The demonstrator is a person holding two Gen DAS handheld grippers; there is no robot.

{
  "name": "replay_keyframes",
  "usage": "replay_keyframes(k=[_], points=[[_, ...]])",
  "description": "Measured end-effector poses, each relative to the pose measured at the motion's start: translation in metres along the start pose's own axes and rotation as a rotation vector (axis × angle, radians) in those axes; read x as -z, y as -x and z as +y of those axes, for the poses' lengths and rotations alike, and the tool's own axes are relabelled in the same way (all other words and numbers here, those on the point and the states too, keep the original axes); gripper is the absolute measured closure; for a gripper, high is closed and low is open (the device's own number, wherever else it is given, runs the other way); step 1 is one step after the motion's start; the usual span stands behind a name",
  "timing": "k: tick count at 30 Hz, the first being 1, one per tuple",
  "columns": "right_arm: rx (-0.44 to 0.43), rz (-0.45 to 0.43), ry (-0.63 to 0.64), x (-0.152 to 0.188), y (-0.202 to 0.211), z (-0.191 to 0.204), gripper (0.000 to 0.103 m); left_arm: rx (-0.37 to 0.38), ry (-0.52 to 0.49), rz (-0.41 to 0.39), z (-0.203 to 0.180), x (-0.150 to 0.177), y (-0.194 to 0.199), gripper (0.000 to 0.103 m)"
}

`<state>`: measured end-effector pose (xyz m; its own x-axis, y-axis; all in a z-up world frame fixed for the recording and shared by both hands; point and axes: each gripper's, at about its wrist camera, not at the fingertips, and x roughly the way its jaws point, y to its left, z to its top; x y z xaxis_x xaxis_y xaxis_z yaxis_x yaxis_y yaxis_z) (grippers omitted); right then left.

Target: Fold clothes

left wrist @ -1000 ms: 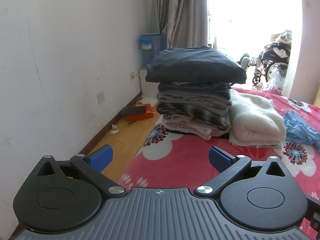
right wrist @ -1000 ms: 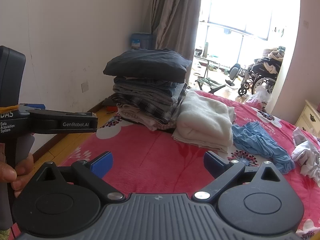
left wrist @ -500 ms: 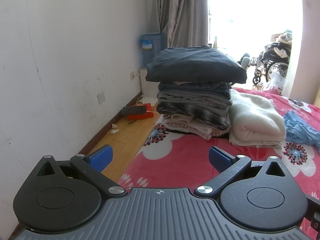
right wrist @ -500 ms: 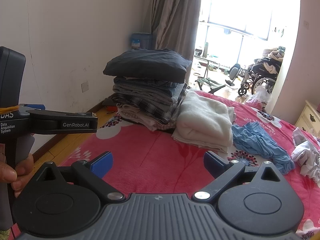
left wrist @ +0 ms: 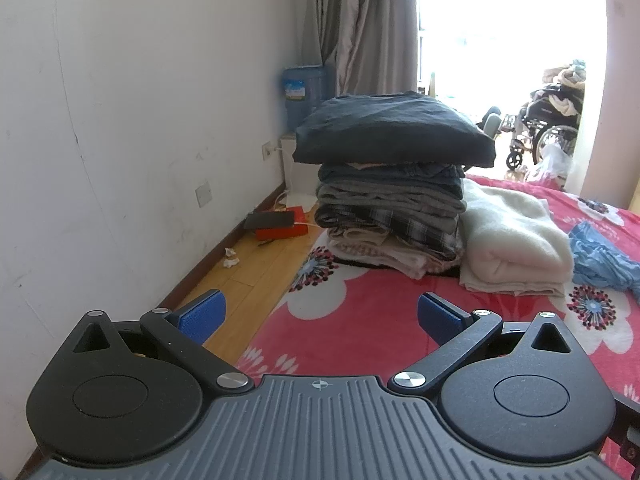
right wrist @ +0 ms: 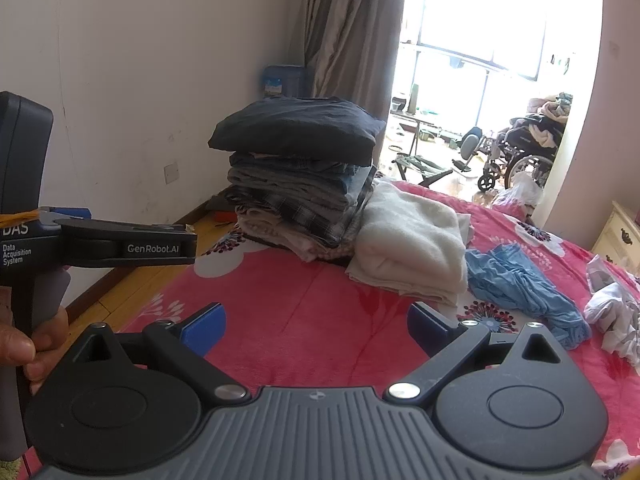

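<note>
A tall stack of folded clothes (left wrist: 394, 184) (right wrist: 300, 184), topped by a dark navy piece, stands on the red flowered bedspread (left wrist: 372, 320) (right wrist: 304, 312). A folded cream blanket (left wrist: 514, 240) (right wrist: 412, 244) leans beside it on the right. A crumpled light blue garment (left wrist: 604, 256) (right wrist: 524, 284) lies further right, and a white crumpled piece (right wrist: 614, 316) lies at the right edge. My left gripper (left wrist: 318, 314) is open and holds nothing, well short of the stack. My right gripper (right wrist: 316, 324) is open and holds nothing too. The left gripper's body (right wrist: 100, 240), held by a hand (right wrist: 28, 348), shows at the left of the right wrist view.
A white wall (left wrist: 140, 120) and a strip of wooden floor (left wrist: 256, 272) run along the left of the bed, with a red box (left wrist: 282, 228) and a blue water bottle (left wrist: 302, 94). A wheelchair (right wrist: 516, 152) and a cream dresser (right wrist: 618, 236) stand at the right.
</note>
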<state>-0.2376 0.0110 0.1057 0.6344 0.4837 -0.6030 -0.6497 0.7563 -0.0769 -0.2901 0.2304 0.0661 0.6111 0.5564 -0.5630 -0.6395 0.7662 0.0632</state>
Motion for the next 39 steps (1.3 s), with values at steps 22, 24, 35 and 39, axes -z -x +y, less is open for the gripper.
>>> replay_keyframes(k=[22, 24, 35, 39], points=[[-0.002, 0.000, 0.003, 0.0010, 0.0000, 0.0019, 0.003, -0.006, -0.002, 0.002, 0.0004, -0.0007, -0.0015, 0.000], [-0.002, 0.001, 0.003, 0.0012, 0.0000, 0.0023, 0.003, -0.005, -0.002, 0.002, 0.0006, -0.0006, -0.0016, 0.000], [-0.002, 0.001, 0.002, 0.0004, -0.0011, 0.0020, 0.003, -0.009, 0.002, 0.004, 0.0021, -0.0010, -0.0021, 0.000], [-0.003, 0.002, 0.001, 0.0002, -0.0014, 0.0025, 0.003, -0.011, 0.001, 0.005, 0.0023, -0.0007, -0.0026, 0.000]])
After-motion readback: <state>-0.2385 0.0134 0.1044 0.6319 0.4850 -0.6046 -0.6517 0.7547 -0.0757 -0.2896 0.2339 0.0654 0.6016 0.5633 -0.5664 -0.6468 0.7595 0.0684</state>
